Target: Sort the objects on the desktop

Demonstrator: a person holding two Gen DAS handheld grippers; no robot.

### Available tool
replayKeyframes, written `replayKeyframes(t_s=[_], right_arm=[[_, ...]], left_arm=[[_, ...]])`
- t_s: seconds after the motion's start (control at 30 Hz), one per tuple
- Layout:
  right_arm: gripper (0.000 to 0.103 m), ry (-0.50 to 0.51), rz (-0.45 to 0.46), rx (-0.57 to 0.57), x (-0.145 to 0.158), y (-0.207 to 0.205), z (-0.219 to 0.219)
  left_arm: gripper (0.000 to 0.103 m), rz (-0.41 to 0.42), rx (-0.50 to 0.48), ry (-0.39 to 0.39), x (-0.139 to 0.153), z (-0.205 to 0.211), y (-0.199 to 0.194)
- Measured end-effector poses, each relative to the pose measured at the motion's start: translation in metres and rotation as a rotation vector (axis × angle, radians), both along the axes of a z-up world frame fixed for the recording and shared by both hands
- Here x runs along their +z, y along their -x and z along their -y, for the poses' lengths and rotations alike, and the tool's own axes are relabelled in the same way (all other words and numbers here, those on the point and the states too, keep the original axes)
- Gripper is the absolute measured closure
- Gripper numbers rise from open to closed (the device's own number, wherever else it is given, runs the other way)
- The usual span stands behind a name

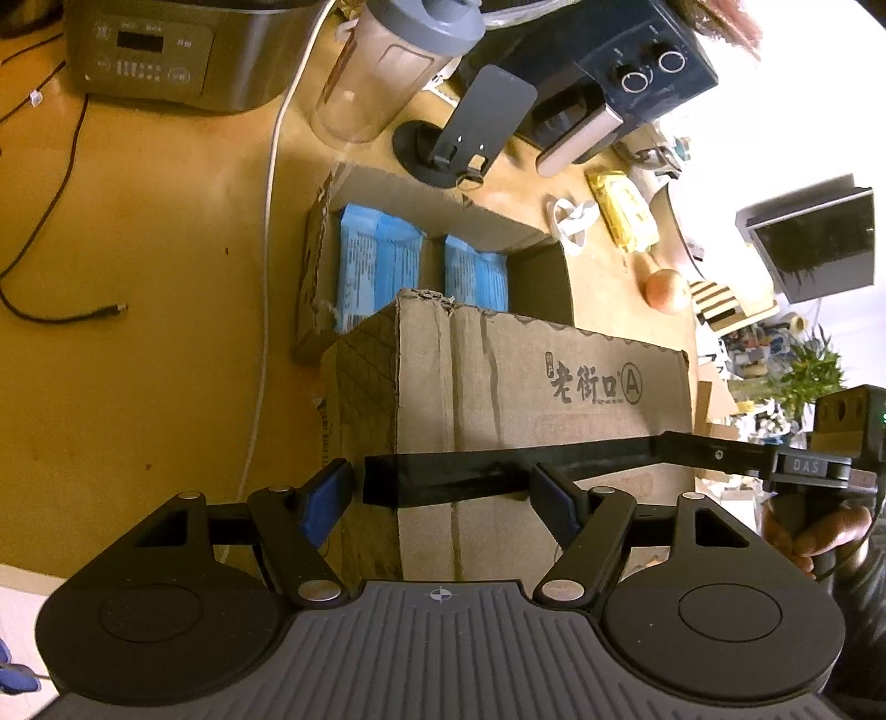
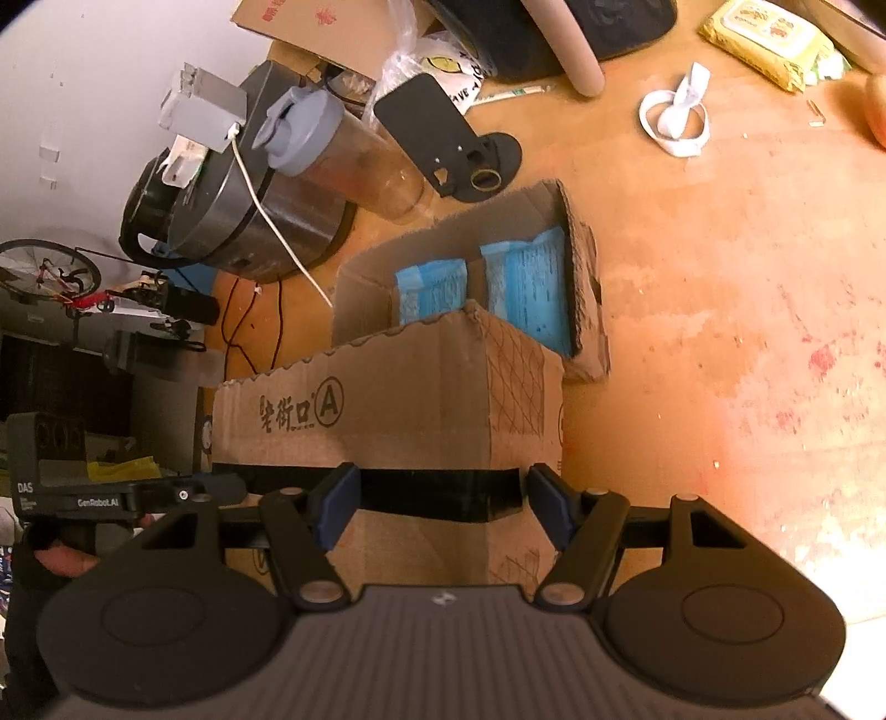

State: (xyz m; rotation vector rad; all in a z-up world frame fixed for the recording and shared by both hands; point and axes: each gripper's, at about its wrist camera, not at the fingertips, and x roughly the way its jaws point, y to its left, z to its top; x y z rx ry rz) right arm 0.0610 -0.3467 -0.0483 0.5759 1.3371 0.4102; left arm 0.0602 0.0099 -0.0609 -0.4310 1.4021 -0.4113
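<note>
An open-topped cardboard box (image 1: pixel 554 343) (image 2: pixel 398 376) with printed characters stands on the wooden table. Two blue packs (image 1: pixel 376 260) (image 2: pixel 526 282) lie inside at its far end. Black tape (image 1: pixel 443 482) (image 2: pixel 437 493) runs along its near face. My left gripper (image 1: pixel 443 498) straddles the box's lower left corner, its blue pads set against the two faces. At the lower right corner my right gripper (image 2: pixel 440 498) grips the same way. A person's hand (image 1: pixel 814 531) holds the right tool at the far right of the left wrist view.
Behind the box stand a shaker bottle (image 1: pixel 387 61), a black phone stand (image 1: pixel 470 127), a steel cooker (image 1: pixel 166 55) and a dark appliance with dials (image 1: pixel 637 66). A white cable (image 1: pixel 271 221) runs left of the box. A white strap (image 2: pixel 675 116) and yellow wipes (image 2: pixel 764 39) lie right.
</note>
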Motion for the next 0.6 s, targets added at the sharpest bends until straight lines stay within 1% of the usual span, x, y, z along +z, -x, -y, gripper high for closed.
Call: replayKeyframes(t_s=[0.6], right_arm=[[0.038, -0.010, 0.032, -0.030, 0.002, -0.049, 0.005]], left_arm=[[0.033, 0.041, -0.010, 0.002, 0.005, 0.002, -0.052]])
